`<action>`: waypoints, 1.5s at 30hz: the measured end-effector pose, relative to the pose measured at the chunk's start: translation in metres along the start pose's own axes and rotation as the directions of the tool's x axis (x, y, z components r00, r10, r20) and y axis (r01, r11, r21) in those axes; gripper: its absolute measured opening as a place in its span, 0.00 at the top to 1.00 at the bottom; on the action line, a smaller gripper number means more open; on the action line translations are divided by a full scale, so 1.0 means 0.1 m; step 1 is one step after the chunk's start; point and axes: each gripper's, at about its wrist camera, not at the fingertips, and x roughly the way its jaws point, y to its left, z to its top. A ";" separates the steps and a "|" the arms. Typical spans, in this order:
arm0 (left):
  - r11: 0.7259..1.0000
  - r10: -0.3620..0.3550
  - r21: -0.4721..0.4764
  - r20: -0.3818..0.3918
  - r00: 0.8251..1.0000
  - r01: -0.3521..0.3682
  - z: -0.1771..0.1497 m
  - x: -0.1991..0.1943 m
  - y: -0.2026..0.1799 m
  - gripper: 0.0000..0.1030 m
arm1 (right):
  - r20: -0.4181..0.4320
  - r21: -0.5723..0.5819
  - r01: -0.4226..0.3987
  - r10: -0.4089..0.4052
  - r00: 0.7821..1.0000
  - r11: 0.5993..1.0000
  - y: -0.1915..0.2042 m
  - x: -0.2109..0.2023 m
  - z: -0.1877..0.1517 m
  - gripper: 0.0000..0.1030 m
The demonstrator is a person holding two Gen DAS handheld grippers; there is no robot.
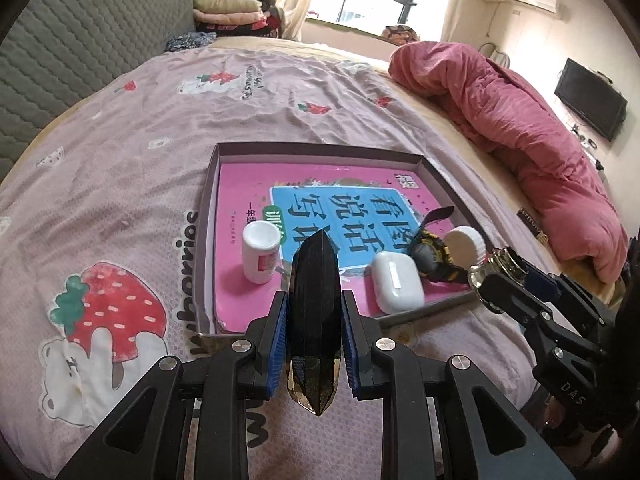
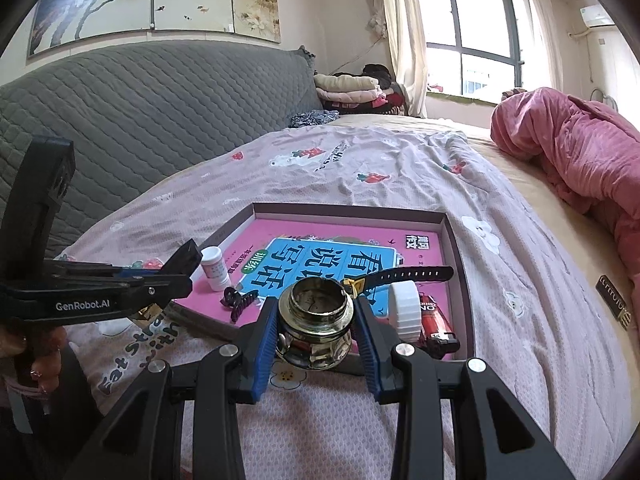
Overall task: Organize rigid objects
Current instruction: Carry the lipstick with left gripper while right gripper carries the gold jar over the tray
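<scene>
Black faceted crystal (image 1: 315, 320) sits clenched in the left hand-held gripper (image 1: 315, 300); the right hand-held gripper (image 2: 316, 320) grasps a brass-necked glass jar (image 2: 316, 322). Both hover near the tray (image 1: 320, 148) on the bed, where 6 small items already lie; 2 remain.

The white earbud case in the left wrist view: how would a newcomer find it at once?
Start at the shallow cardboard box on the strawberry-print bedsheet, lined with a pink and blue book. At the box's near edge lies the smooth white rounded earbud case, beside a black and yellow wristwatch. Unlike the upright white pill bottle and ribbed white cap, it lies flat, pebble-shaped.
</scene>
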 end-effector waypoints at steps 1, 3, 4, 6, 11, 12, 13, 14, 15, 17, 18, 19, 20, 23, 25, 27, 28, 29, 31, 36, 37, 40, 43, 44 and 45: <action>1.000 0.001 -0.004 -0.004 1.000 -0.001 0.00 0.02 0.01 0.76 | -0.002 -0.001 0.000 0.000 1.000 1.000 0.00 0.01 0.00 0.64; 1.000 0.004 -0.011 -0.012 1.000 -0.004 0.00 0.08 0.03 0.76 | -0.007 -0.003 0.000 0.000 1.000 1.000 0.00 0.04 -0.01 0.64; 1.000 0.005 -0.013 -0.013 1.000 -0.005 0.00 0.09 0.04 0.76 | -0.008 -0.005 0.000 0.000 1.000 1.000 0.00 0.05 -0.01 0.64; 1.000 0.005 -0.021 -0.013 1.000 -0.005 0.02 0.13 0.06 0.76 | -0.009 -0.010 0.004 -0.004 1.000 1.000 0.01 0.07 -0.01 0.64; 0.999 0.005 -0.036 -0.006 1.000 -0.005 0.06 0.21 0.08 0.76 | -0.013 -0.014 0.007 -0.007 1.000 1.000 0.02 0.12 -0.01 0.64; 0.999 0.006 -0.036 -0.006 1.000 -0.006 0.07 0.22 0.09 0.76 | -0.014 -0.014 0.007 -0.007 1.000 1.000 0.02 0.13 -0.01 0.64; 0.999 0.007 -0.035 -0.006 1.000 -0.007 0.07 0.24 0.09 0.76 | -0.016 -0.014 0.007 -0.007 1.000 1.000 0.02 0.15 -0.01 0.64; 0.999 0.007 -0.038 -0.007 1.000 -0.007 0.08 0.26 0.09 0.76 | -0.017 -0.015 0.007 -0.008 1.000 1.000 0.02 0.16 -0.01 0.64; 0.999 0.006 -0.039 -0.006 1.000 -0.006 0.09 0.27 0.10 0.76 | -0.019 -0.016 0.008 -0.009 1.000 1.000 0.03 0.18 -0.01 0.64; 0.999 0.004 -0.040 -0.006 1.000 -0.004 0.10 0.30 0.10 0.76 | -0.020 -0.019 0.008 -0.009 1.000 1.000 0.03 0.22 0.00 0.64; 0.999 0.004 -0.039 -0.005 1.000 -0.004 0.11 0.31 0.10 0.76 | -0.021 -0.021 0.009 -0.009 1.000 1.000 0.03 0.23 0.00 0.64; 0.999 0.008 -0.036 -0.002 1.000 -0.008 0.11 0.31 0.10 0.76 | -0.021 -0.023 0.010 -0.010 1.000 1.000 0.03 0.24 0.00 0.64; 0.999 0.008 -0.034 -0.002 1.000 -0.008 0.11 0.32 0.10 0.76 | -0.022 -0.024 0.009 -0.009 1.000 1.000 0.03 0.25 0.00 0.64; 0.999 0.008 -0.037 -0.008 1.000 -0.009 0.12 0.36 0.11 0.76 | -0.028 -0.027 0.010 -0.011 1.000 1.000 0.03 0.29 -0.01 0.64; 0.999 0.011 -0.038 -0.011 1.000 -0.011 0.12 0.40 0.12 0.77 | -0.028 -0.028 0.012 -0.013 1.000 1.000 0.03 0.31 -0.02 0.64; 0.999 0.012 -0.042 -0.012 1.000 -0.012 0.13 0.42 0.14 0.78 | -0.030 -0.028 0.012 -0.013 0.999 1.000 0.03 0.31 -0.02 0.64; 0.999 0.012 -0.044 -0.013 1.000 -0.013 0.13 0.43 0.14 0.78 | -0.030 -0.028 0.013 -0.014 0.999 1.000 0.03 0.31 -0.02 0.64; 0.999 0.014 -0.045 -0.012 1.000 -0.014 0.14 0.44 0.15 0.78 | -0.030 -0.027 0.014 -0.015 0.999 1.000 0.02 0.32 -0.02 0.64; 0.999 0.016 -0.045 -0.011 1.000 -0.016 0.14 0.46 0.15 0.78 | -0.033 -0.026 0.015 -0.016 0.999 1.000 0.01 0.34 -0.02 0.64; 0.999 0.018 -0.045 -0.013 1.000 -0.018 0.15 0.51 0.16 0.78 | -0.031 -0.032 0.016 -0.017 0.999 0.999 -0.01 0.37 -0.02 0.64; 0.999 0.019 -0.046 -0.012 1.000 -0.020 0.15 0.52 0.17 0.78 | -0.031 -0.036 0.016 -0.017 0.999 0.999 -0.01 0.38 -0.02 0.64; 0.999 0.024 -0.043 -0.007 1.000 -0.024 0.16 0.53 0.17 0.78 | -0.028 -0.041 0.012 -0.013 1.000 0.999 0.00 0.40 -0.02 0.64; 0.998 0.033 -0.044 -0.003 0.999 -0.033 0.16 0.53 0.18 0.78 | -0.023 -0.049 0.006 -0.008 1.000 0.999 0.02 0.43 -0.01 0.64; 0.998 0.036 -0.046 -0.004 0.999 -0.037 0.16 0.54 0.19 0.78 | -0.023 -0.050 0.004 -0.005 1.000 0.999 0.03 0.43 0.00 0.64; 0.998 0.041 -0.047 -0.006 0.999 -0.041 0.16 0.54 0.20 0.78 | -0.023 -0.053 0.001 -0.002 1.000 0.999 0.05 0.44 0.00 0.64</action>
